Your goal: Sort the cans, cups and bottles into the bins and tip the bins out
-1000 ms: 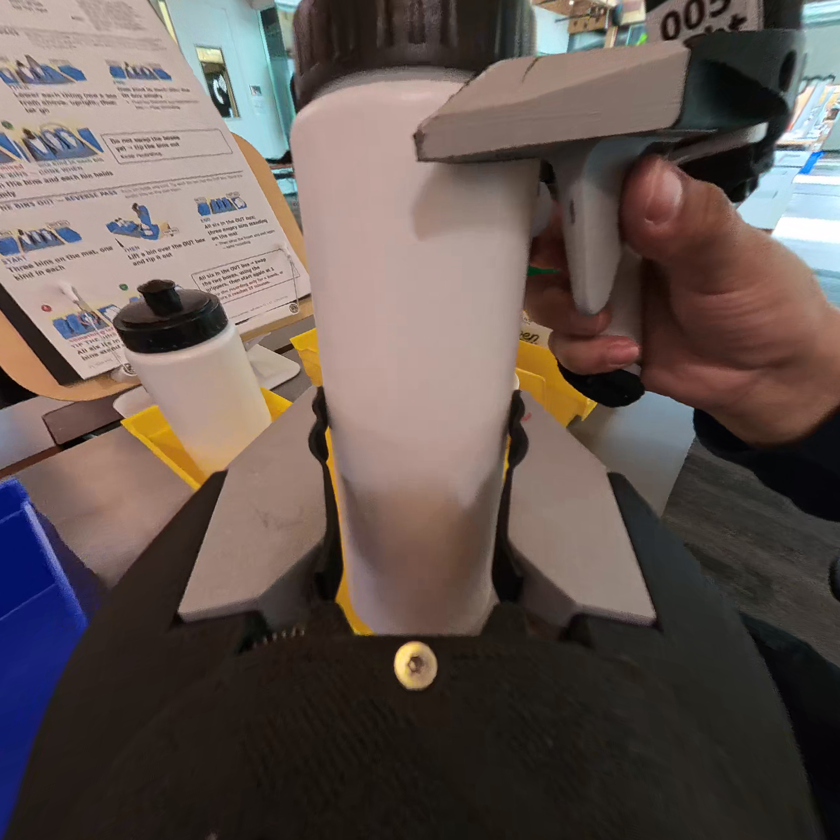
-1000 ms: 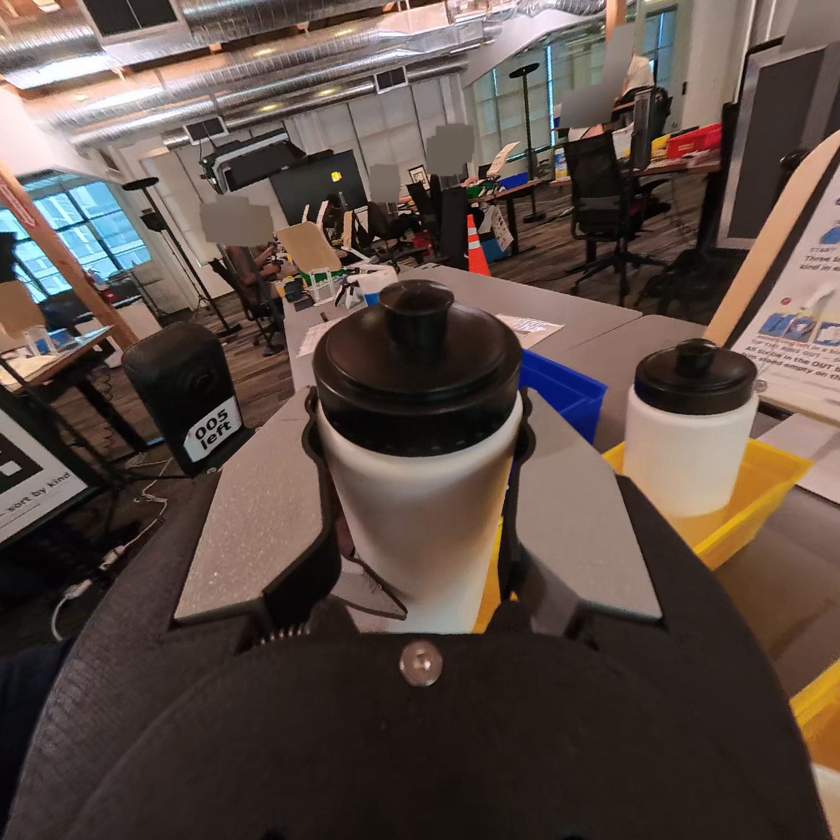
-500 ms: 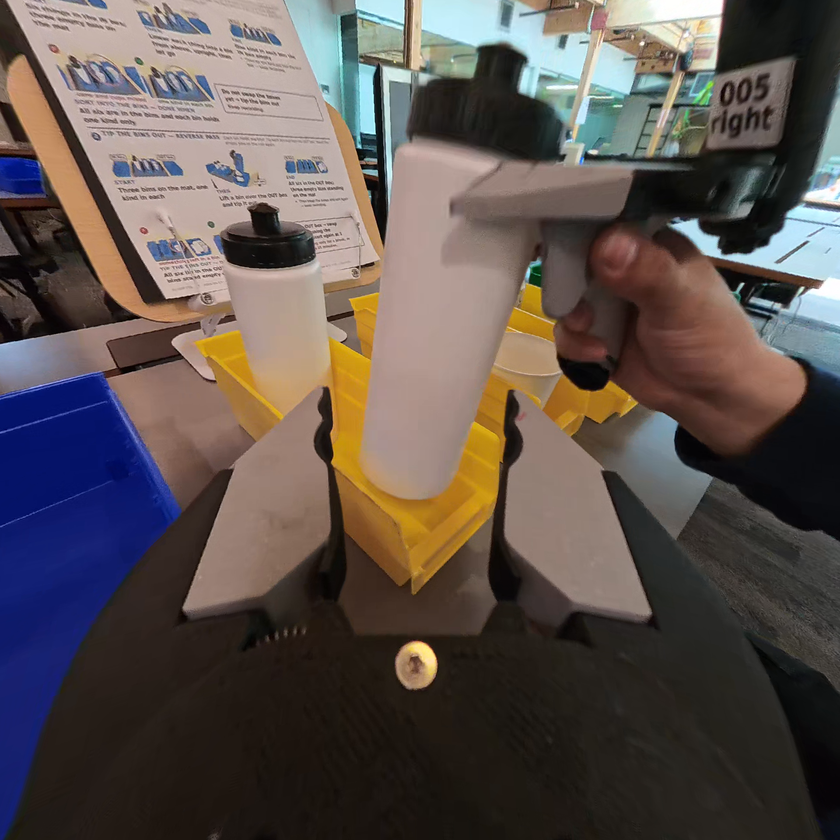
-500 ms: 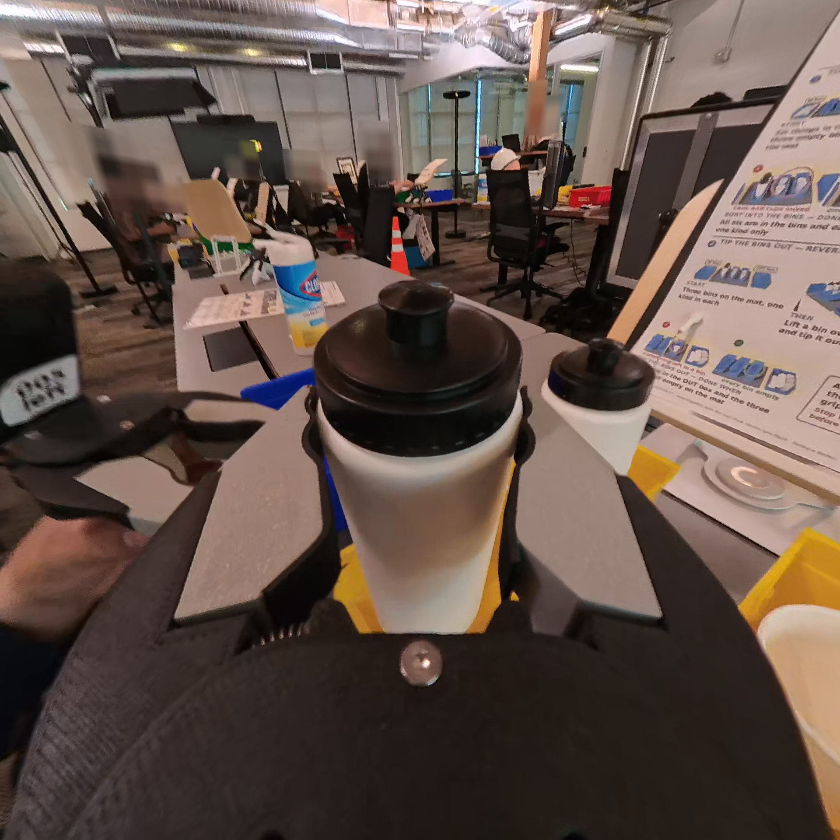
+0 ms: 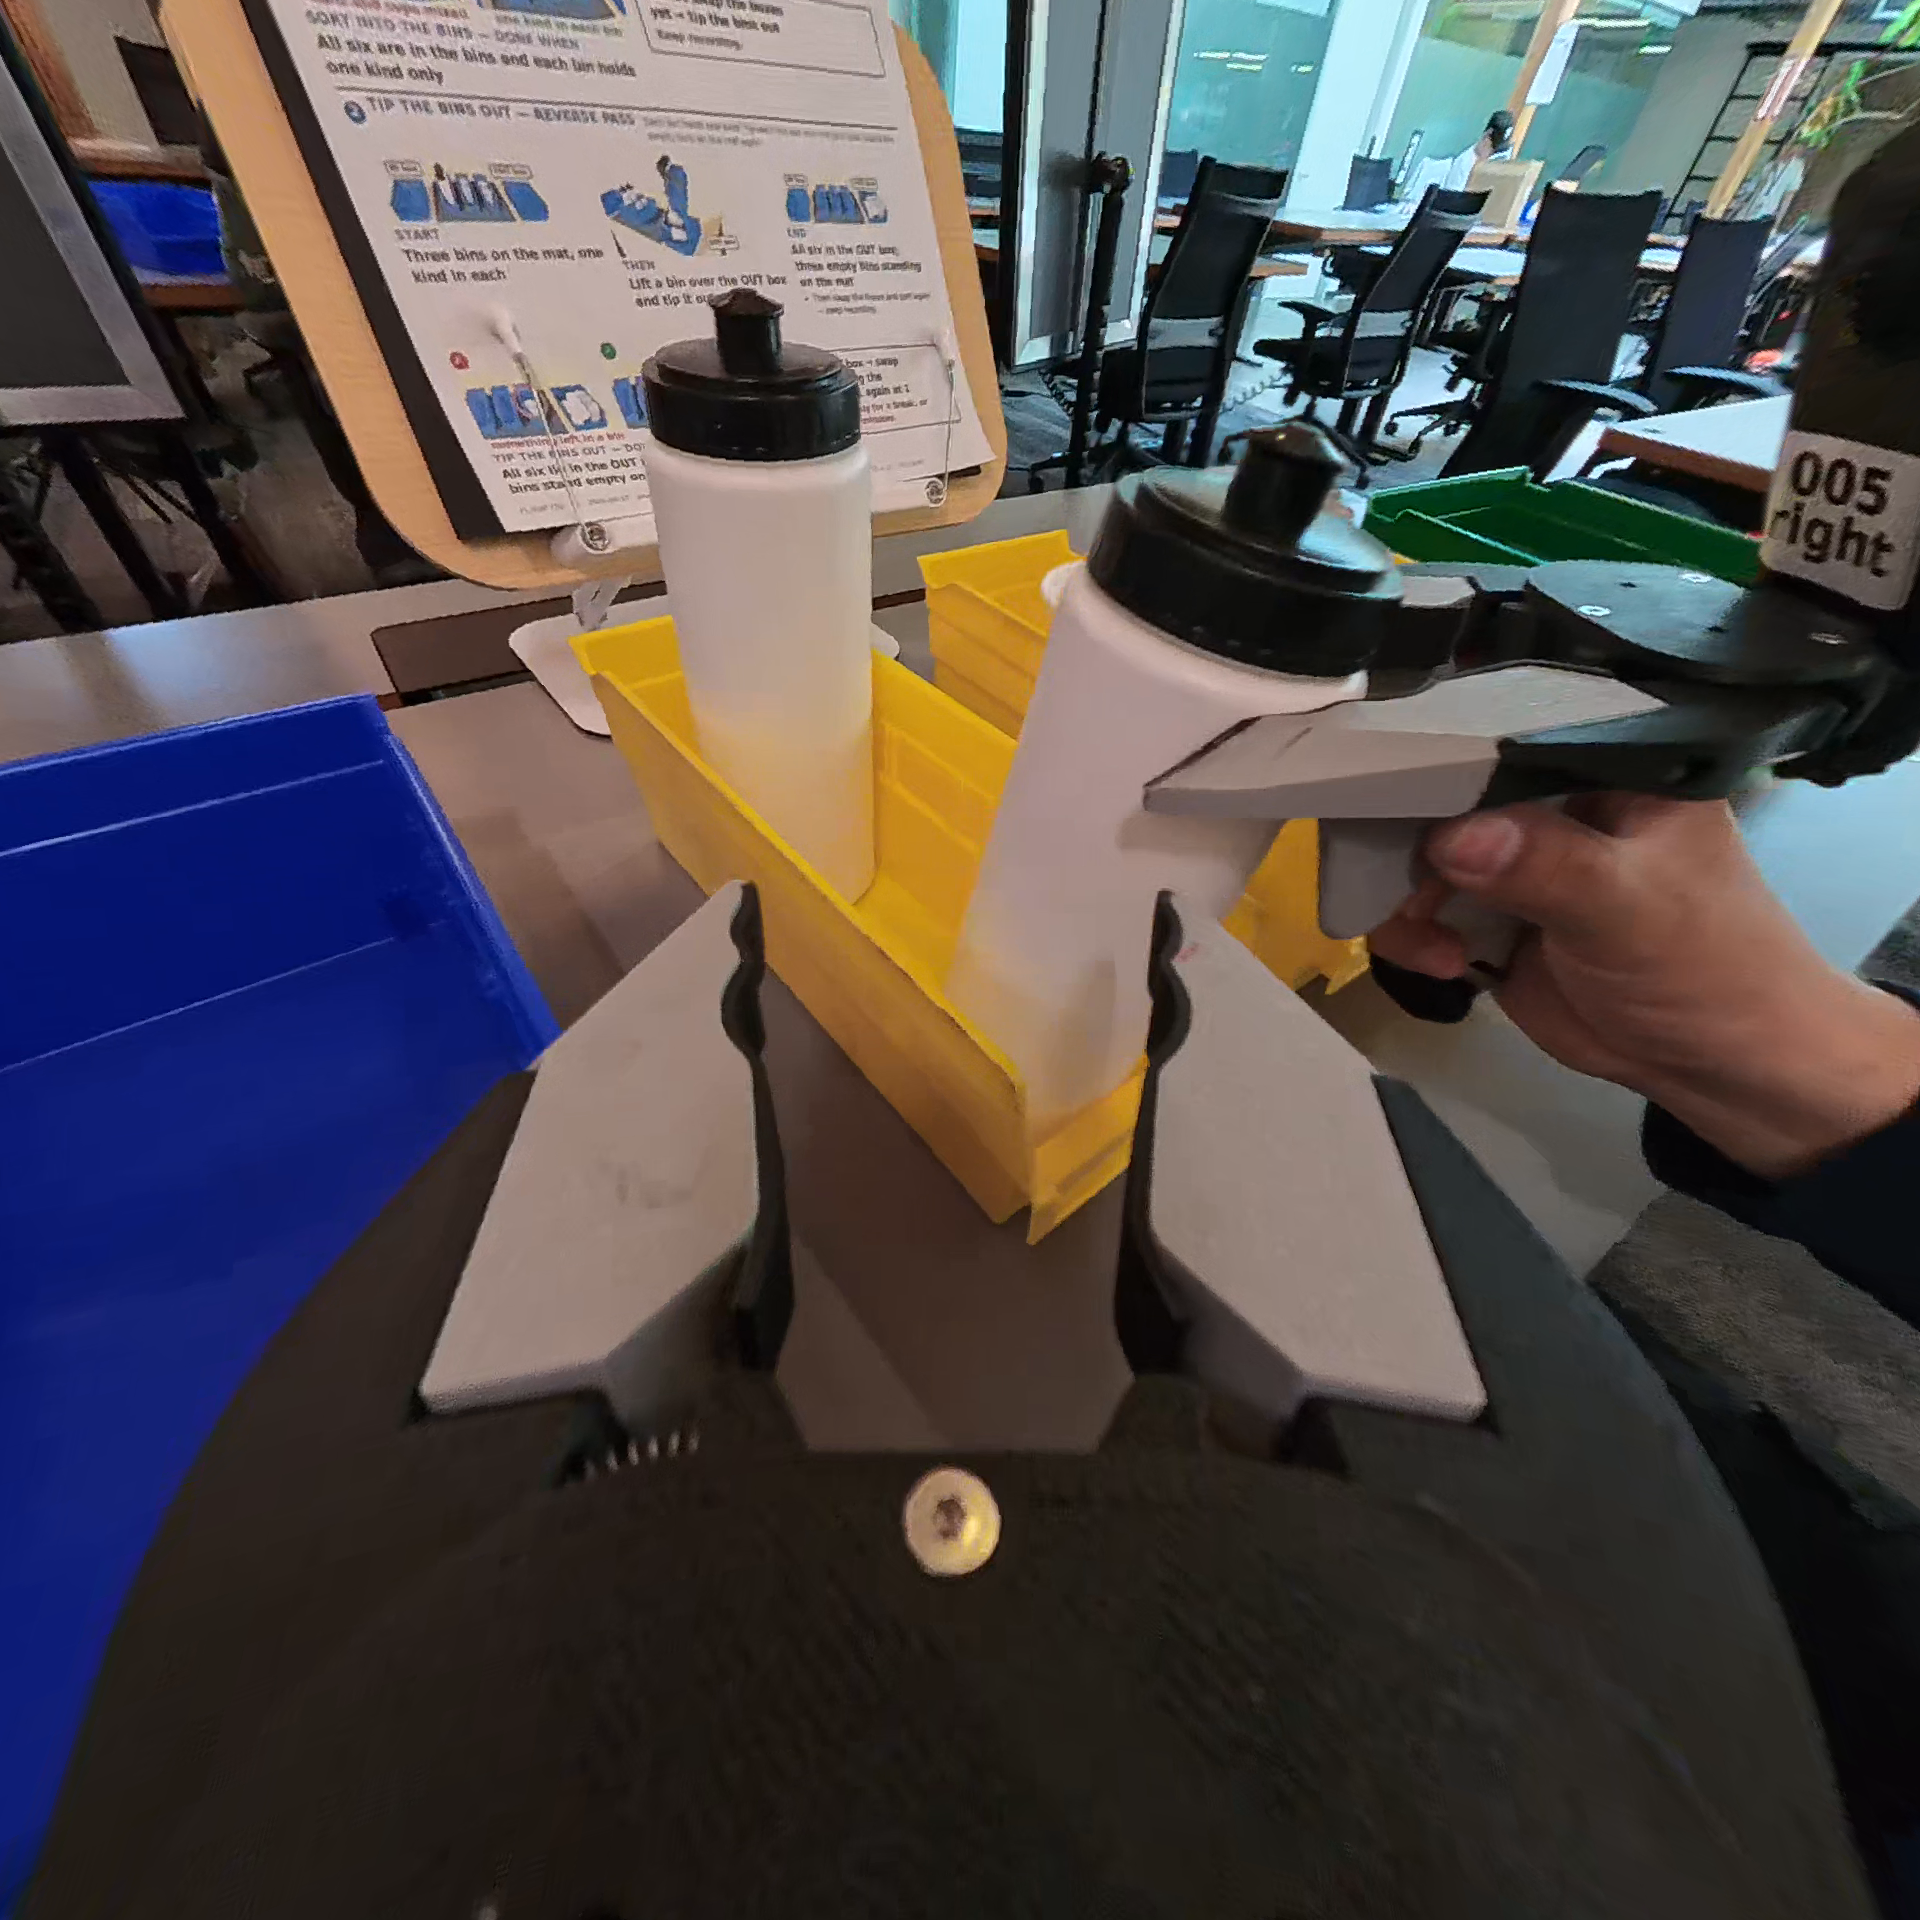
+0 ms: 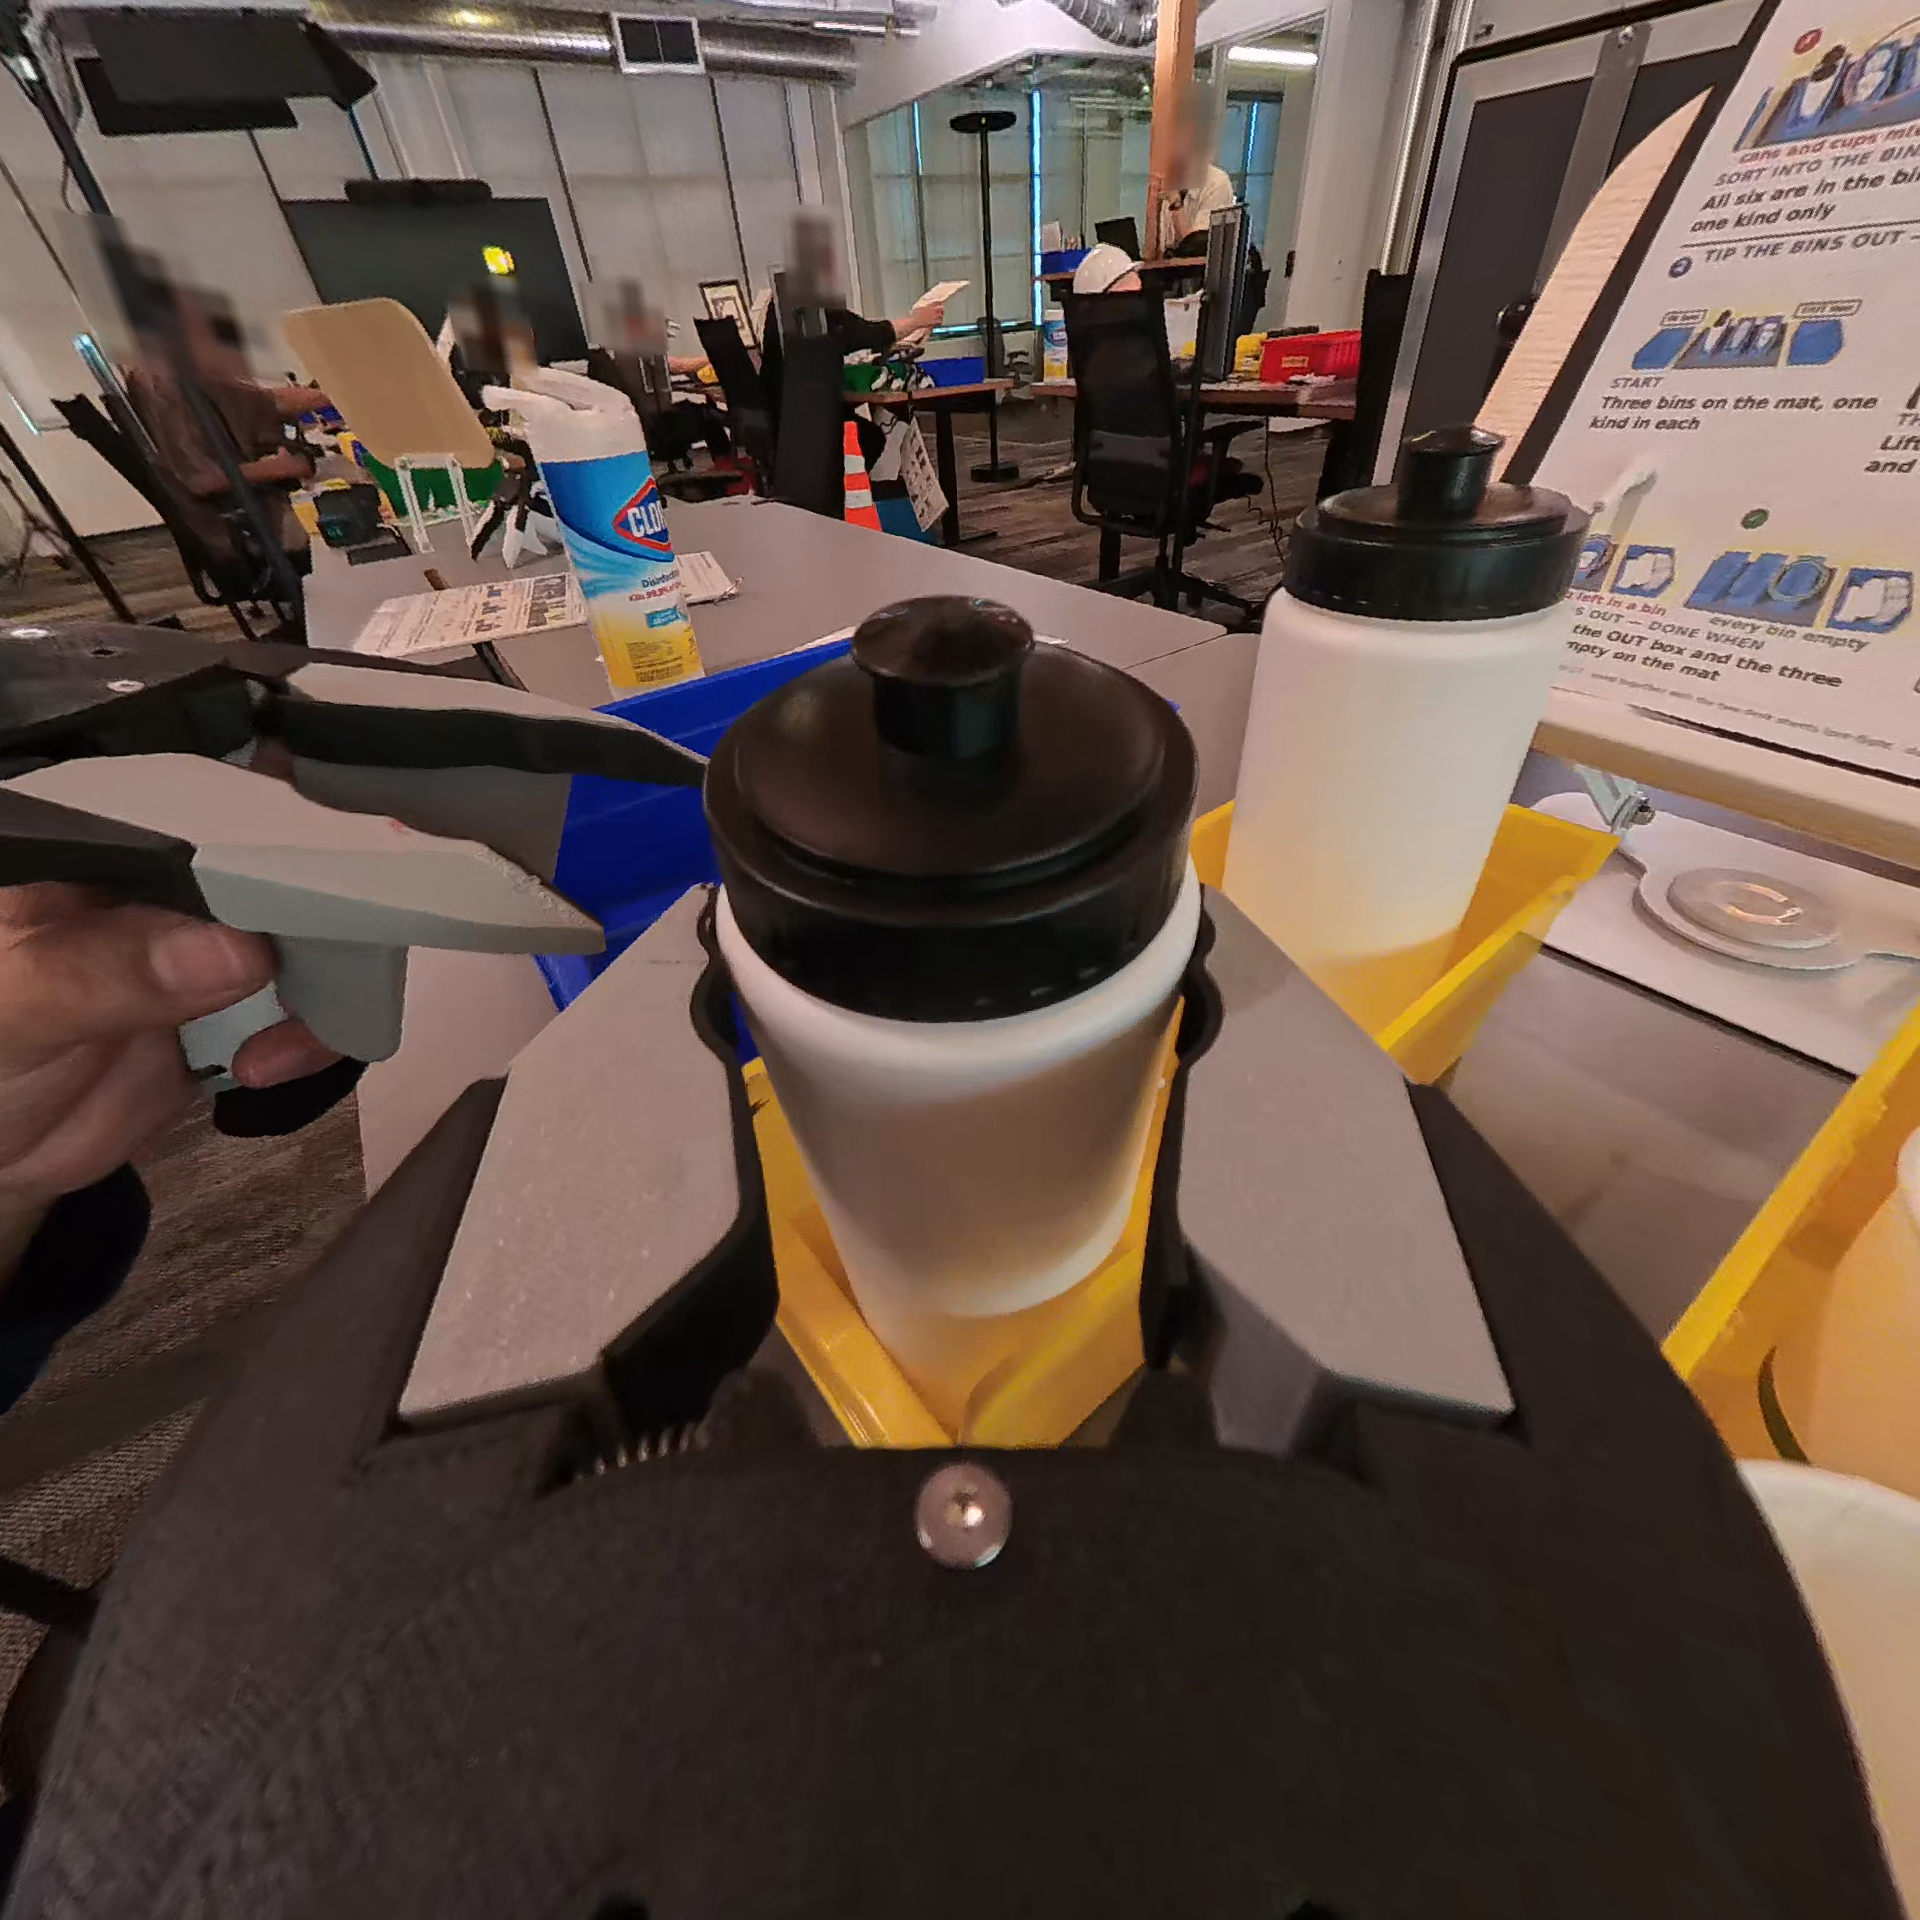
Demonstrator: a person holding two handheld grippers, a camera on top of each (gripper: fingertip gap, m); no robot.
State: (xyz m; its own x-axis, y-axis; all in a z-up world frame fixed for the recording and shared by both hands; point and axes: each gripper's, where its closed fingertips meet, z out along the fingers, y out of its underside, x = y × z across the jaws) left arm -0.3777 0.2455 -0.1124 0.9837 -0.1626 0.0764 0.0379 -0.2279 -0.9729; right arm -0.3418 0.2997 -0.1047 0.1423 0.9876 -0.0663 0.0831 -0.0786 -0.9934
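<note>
My right gripper (image 6: 956, 935) is shut on a white bottle with a black cap (image 6: 956, 1122), just under the cap. In the left wrist view the bottle (image 5: 1101, 831) leans, with its base inside the near end of a yellow bin (image 5: 831, 935), held by the right gripper (image 5: 1226, 790). A second white bottle (image 5: 769, 665) stands upright in the far end of that bin and also shows in the right wrist view (image 6: 1392, 769). My left gripper (image 5: 951, 925) is open and empty, a little in front of the bin. In the right wrist view it (image 6: 644, 852) sits left of the bottle.
A blue bin (image 5: 208, 935) stands left of the yellow one. More yellow bins (image 5: 987, 603) sit behind it, one holding a paper cup (image 6: 1860, 1340). A green bin (image 5: 1538, 520) is at the far right. An instruction board (image 5: 623, 260) stands behind. A wipes canister (image 6: 613, 551) stands on the neighbouring table.
My left gripper let go of the bottle's lower part and drew back. My right gripper brought the bottle down, tilted, with its base into the yellow bin.
</note>
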